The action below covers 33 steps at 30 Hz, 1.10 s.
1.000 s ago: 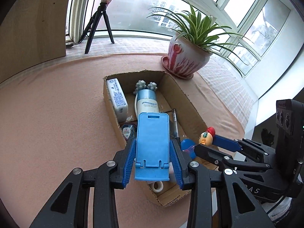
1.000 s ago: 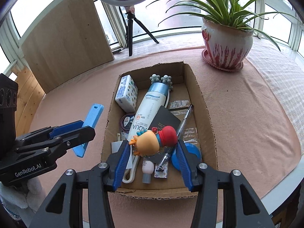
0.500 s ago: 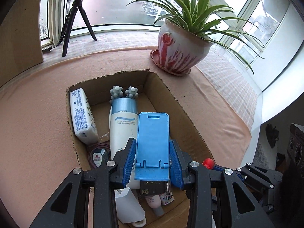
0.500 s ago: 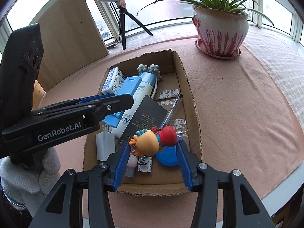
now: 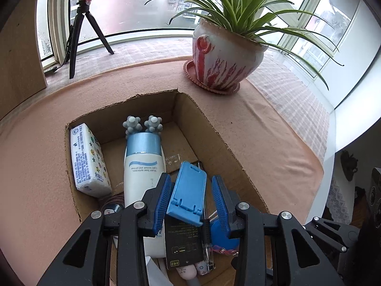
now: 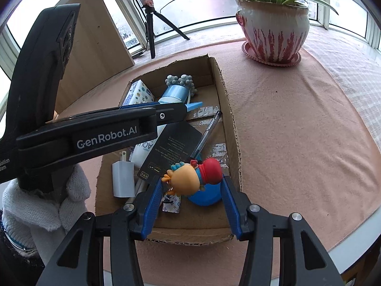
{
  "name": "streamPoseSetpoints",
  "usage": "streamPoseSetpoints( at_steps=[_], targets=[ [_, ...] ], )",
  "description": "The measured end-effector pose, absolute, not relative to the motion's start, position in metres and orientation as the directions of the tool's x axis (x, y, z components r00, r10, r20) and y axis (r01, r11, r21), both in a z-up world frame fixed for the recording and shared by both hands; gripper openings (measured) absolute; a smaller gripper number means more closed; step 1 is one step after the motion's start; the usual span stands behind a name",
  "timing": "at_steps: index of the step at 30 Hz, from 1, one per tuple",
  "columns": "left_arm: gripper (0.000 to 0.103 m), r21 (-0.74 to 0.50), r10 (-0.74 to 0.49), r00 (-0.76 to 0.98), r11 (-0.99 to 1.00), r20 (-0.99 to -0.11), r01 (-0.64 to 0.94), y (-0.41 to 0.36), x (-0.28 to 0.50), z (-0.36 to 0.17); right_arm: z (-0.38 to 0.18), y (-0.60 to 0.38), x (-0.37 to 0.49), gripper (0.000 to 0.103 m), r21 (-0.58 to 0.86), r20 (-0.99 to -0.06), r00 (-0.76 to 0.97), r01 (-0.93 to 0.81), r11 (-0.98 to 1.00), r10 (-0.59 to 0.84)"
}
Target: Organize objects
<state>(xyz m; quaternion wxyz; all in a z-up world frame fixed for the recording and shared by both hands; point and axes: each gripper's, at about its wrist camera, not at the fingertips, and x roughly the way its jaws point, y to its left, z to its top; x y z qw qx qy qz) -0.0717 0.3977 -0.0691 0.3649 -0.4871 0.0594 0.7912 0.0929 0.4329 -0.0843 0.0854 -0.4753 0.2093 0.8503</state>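
One cardboard box (image 6: pixel 234 128), one blue phone stand (image 5: pixel 188 197), one toy figure (image 6: pixel 193 178), one lotion tube (image 5: pixel 142 164), one tissue pack (image 5: pixel 88 159), one pen (image 6: pixel 207 135), one white charger (image 6: pixel 122 178), one black card (image 6: pixel 171 150), one potted plant (image 6: pixel 271 33), one tripod (image 5: pixel 81 31).

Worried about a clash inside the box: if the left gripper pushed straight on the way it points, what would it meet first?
Probably the black card and pen in the cardboard box, right under the blue phone stand between the left gripper pads. Depth is uncertain.

A potted plant (image 5: pixel 223 54) and tripod (image 5: pixel 81 31) stand by the windows.
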Motion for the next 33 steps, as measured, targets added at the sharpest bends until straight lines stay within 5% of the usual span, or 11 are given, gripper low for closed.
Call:
streamPoseSetpoints(
  at_steps=[4,10,23,33],
  targets=[
    [0.039,-0.257,0.523,-0.268,-0.725,-0.809,-0.640,0.402,-0.072,-0.067,-0.083,0.434,0.094,0.046,0.271,-0.842,-0.537,-0.345,-0.899,-0.048],
    [0.053,-0.256,0.517,-0.284,-0.741,-0.808,-0.621,0.399,-0.075,-0.065,-0.077,0.434,0.095,0.057,0.246,-0.838,-0.545,-0.339,-0.908,-0.023],
    [0.061,-0.247,0.509,-0.335,-0.771,-0.793,-0.587,0.365,-0.074,-0.047,-0.068,0.429,0.094,0.057,0.231,-0.832,-0.555,-0.340,-0.911,-0.004],
    [0.089,-0.233,0.485,-0.416,-0.819,-0.769,-0.524,0.301,-0.067,-0.024,-0.057,0.406,0.082,0.057,0.234,-0.821,-0.571,-0.321,-0.918,-0.010]
  ],
)
